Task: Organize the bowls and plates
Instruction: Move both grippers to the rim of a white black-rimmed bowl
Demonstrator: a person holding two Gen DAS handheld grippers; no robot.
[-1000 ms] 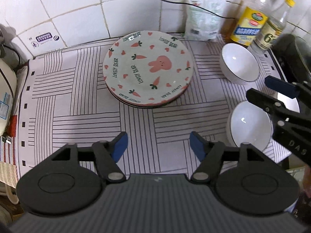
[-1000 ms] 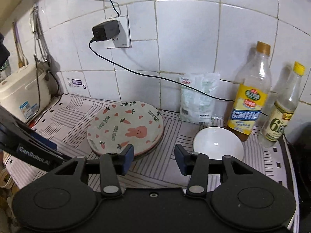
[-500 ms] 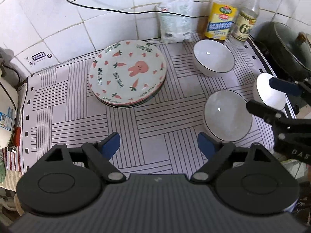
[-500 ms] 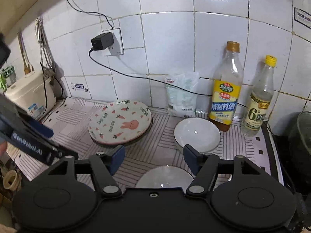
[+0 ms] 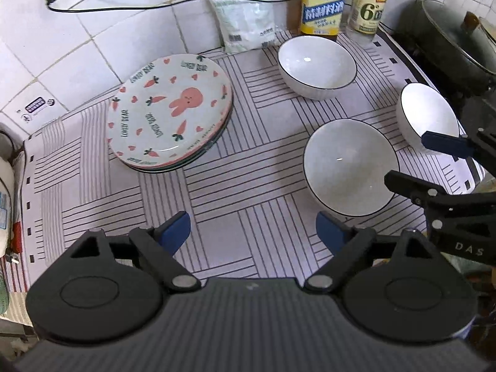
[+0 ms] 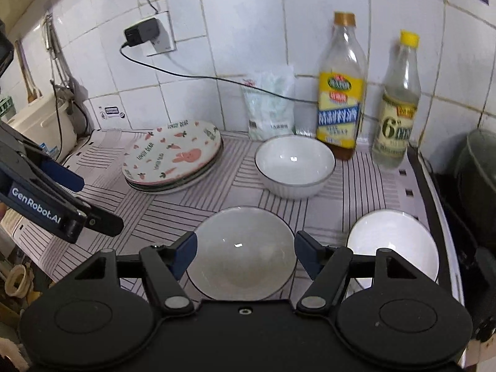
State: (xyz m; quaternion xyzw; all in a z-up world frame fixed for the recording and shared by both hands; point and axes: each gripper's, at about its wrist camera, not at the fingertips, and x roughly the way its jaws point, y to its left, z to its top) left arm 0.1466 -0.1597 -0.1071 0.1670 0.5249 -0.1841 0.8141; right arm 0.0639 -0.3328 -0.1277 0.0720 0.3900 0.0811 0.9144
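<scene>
A stack of carrot-and-rabbit plates [image 5: 170, 114] [image 6: 173, 155] sits at the back left of the striped mat. Three white bowls with dark rims stand to its right: a far bowl [image 5: 316, 65] [image 6: 294, 164], a near bowl [image 5: 350, 167] [image 6: 241, 254] and a right bowl [image 5: 424, 111] [image 6: 393, 241]. My left gripper [image 5: 251, 226] [image 6: 94, 204] hangs open over bare mat, nothing between its fingers. My right gripper [image 6: 245, 243] [image 5: 412, 159] is open above the near bowl's right side. The bowl shows between its fingers, untouched.
Two bottles [image 6: 341, 93] and a plastic bag [image 6: 269, 102] stand against the tiled wall behind the bowls. A lidded pot [image 5: 449, 40] is past the mat's right edge. A rice cooker [image 6: 43, 124] stands at the left. A charger cable [image 6: 201, 76] runs along the wall.
Both grippers have drawn back from the wall, so more of the mat and the near and right bowls came into view. Both pairs of jaws stand wider than a second ago.
</scene>
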